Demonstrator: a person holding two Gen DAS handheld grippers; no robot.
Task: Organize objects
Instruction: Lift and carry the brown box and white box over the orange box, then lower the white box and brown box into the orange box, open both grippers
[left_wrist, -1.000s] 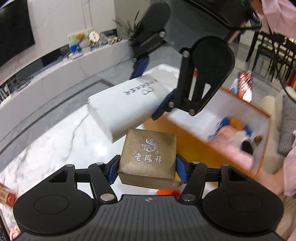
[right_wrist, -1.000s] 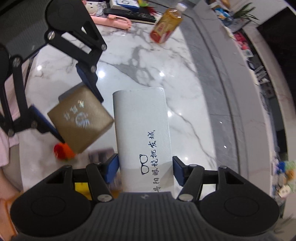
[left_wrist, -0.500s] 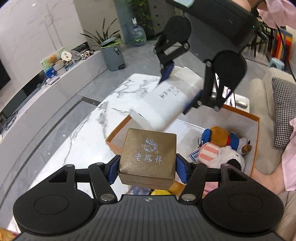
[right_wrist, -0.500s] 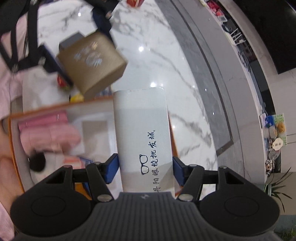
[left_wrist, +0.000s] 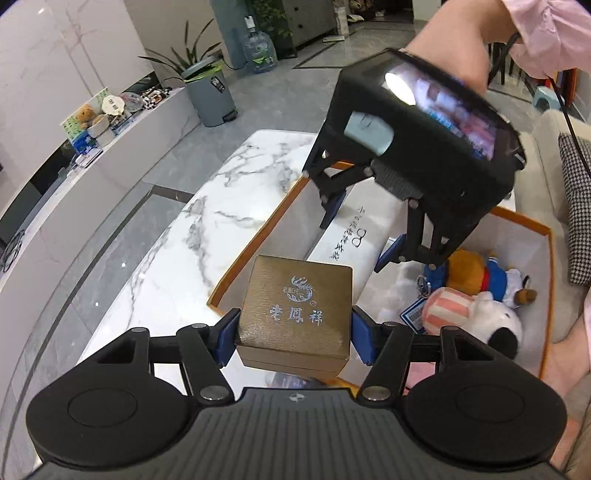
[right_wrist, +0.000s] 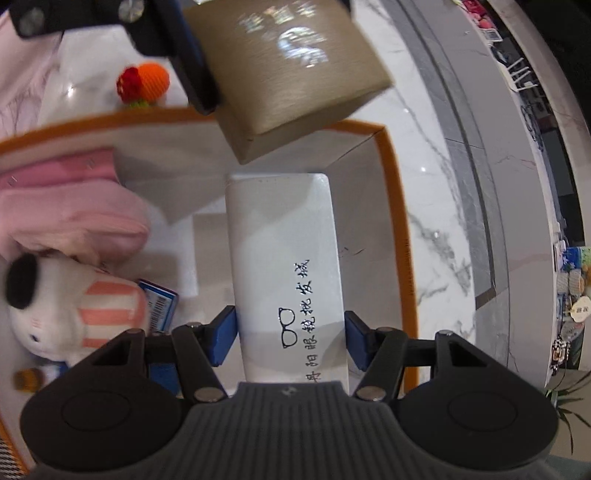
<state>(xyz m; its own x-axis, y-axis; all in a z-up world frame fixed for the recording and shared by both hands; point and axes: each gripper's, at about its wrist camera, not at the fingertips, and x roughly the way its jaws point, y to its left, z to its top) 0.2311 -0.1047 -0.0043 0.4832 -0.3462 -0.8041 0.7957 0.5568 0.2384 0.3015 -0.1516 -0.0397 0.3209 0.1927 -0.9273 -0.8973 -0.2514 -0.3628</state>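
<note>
My left gripper (left_wrist: 295, 339) is shut on a gold square box (left_wrist: 295, 314) with silver lettering, held over the near corner of an orange-rimmed white storage box (left_wrist: 255, 240). My right gripper (right_wrist: 290, 334) is shut on a white glasses case (right_wrist: 284, 258) with black lettering, held down inside that storage box (right_wrist: 397, 192) near its corner. The right gripper (left_wrist: 364, 236) and the glasses case (left_wrist: 354, 236) also show in the left wrist view. The gold box (right_wrist: 288, 70) hangs above the box rim in the right wrist view.
Plush toys (left_wrist: 480, 295) and a pink pouch (right_wrist: 70, 210) lie in the storage box. A small orange knitted toy (right_wrist: 144, 85) sits on the marble table (left_wrist: 207, 251) outside the rim. A sofa with a checked cushion (left_wrist: 576, 206) stands to the right.
Both grippers swung from over the bare marble table to over the storage box. The right gripper lowered the glasses case into the box; the left kept the gold box at the near rim.
</note>
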